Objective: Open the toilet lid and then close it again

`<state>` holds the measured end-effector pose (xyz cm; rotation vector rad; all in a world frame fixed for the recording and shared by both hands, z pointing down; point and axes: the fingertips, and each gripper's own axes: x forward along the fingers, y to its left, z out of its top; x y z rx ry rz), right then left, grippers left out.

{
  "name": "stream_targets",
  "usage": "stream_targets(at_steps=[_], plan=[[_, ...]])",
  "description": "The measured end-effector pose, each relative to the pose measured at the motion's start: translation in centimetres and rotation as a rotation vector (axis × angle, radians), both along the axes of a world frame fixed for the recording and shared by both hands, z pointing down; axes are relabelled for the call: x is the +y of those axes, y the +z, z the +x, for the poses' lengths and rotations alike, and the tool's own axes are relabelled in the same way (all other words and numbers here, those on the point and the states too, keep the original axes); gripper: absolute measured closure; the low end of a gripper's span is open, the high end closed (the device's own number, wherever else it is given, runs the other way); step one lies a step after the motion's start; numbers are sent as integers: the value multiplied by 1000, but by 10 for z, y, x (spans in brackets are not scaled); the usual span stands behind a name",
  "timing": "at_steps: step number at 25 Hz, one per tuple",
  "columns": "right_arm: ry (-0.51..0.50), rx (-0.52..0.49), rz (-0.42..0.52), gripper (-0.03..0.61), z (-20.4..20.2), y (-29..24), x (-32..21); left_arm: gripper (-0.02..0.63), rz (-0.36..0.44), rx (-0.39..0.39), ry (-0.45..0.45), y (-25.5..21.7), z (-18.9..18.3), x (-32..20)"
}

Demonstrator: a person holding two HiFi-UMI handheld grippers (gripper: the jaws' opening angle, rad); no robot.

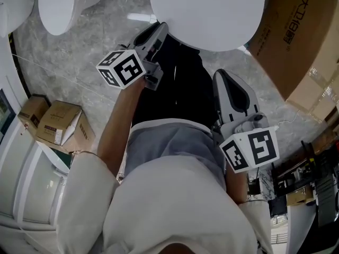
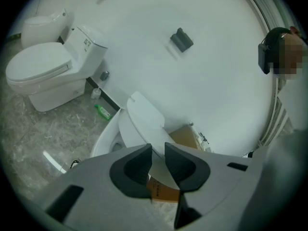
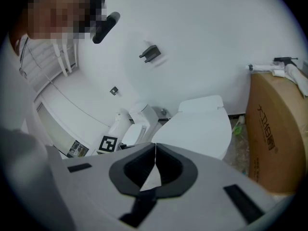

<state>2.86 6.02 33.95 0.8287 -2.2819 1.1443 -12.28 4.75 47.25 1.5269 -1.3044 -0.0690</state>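
Left tongs (image 2: 158, 148): jaws narrowly apart, clamped on the front edge of the toilet lid (image 2: 142, 119); the white edge fills the gap between the pads. The lid is tilted up off the bowl (image 2: 103, 141), with the bowl opening showing beneath it.

Head view: left tongs (image 1: 159, 28) meet the lid (image 1: 212, 9) at its near-left rim, and their marker cube (image 1: 122, 67) is just behind.

Right tongs (image 3: 155, 146): jaws closed, tips touching, nothing between them. They are held short of the lid (image 3: 197, 129), not touching it. In the head view the right tongs (image 1: 220, 75) sit just below the lid's near edge.

Surroundings:
- A large cardboard box (image 1: 296, 36) stands just right of the toilet.
- A second toilet (image 2: 43, 71), lid down, stands well off to the left against the white wall (image 2: 216, 81).
- A green bottle (image 2: 102, 111) lies on the grey marbled floor (image 1: 79, 62) between the two toilets.
- Small boxes (image 1: 58, 123) sit on the floor at the person's left.
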Motion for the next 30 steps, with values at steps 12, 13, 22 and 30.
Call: stream_targets(at_steps=[12,13,22,30], plan=[[12,-17,63,568,5,-30,-15,534,82,24,-2,-44,-4,-28],[12,-20,62,568,4,-31,-15,532,92,26,-7,-48,-5,-31],[21,-45,97,568,-3,-52,-24,528,145,44,-11,-71,-7,-51],[22,-56,145,568,-12,-76,-30,528,168,71,-16,-89,-9,-65]])
